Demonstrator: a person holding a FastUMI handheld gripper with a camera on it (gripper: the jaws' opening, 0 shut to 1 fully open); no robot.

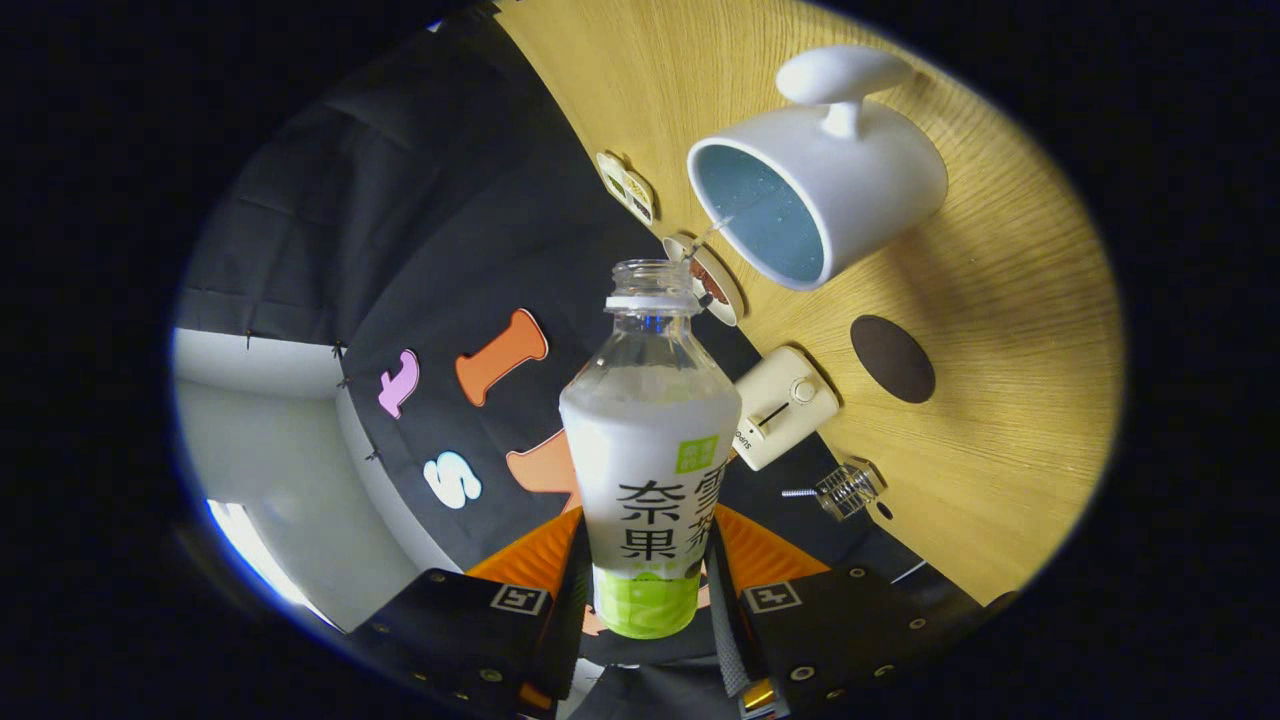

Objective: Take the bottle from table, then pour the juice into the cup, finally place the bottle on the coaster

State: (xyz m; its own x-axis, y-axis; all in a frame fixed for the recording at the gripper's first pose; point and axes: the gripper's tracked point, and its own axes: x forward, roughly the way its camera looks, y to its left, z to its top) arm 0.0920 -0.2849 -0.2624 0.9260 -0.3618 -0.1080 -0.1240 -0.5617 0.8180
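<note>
Currently the gripper (648, 590) pinches a clear plastic juice bottle (650, 450) low on its labelled body, one finger pressed to each side. The whole view is rolled over, so the wooden table (1000, 420) runs up one side — the bottle is tipped toward the pour. Its open neck points at the white mug (830, 170), whose blue inside faces the bottle; a thin stream seems to leave the neck toward the mug's rim. To pour well, I judge the neck should stay over the mug's mouth and tilt slowly, with a firm grip. Beyond the mug, a dark round coaster (892, 358) lies bare on the table — the bottle's final spot. Near it sit a cream-coloured appliance with a dial (785, 405), a small wire object (845, 490) and two small round items by the booth wall.
</note>
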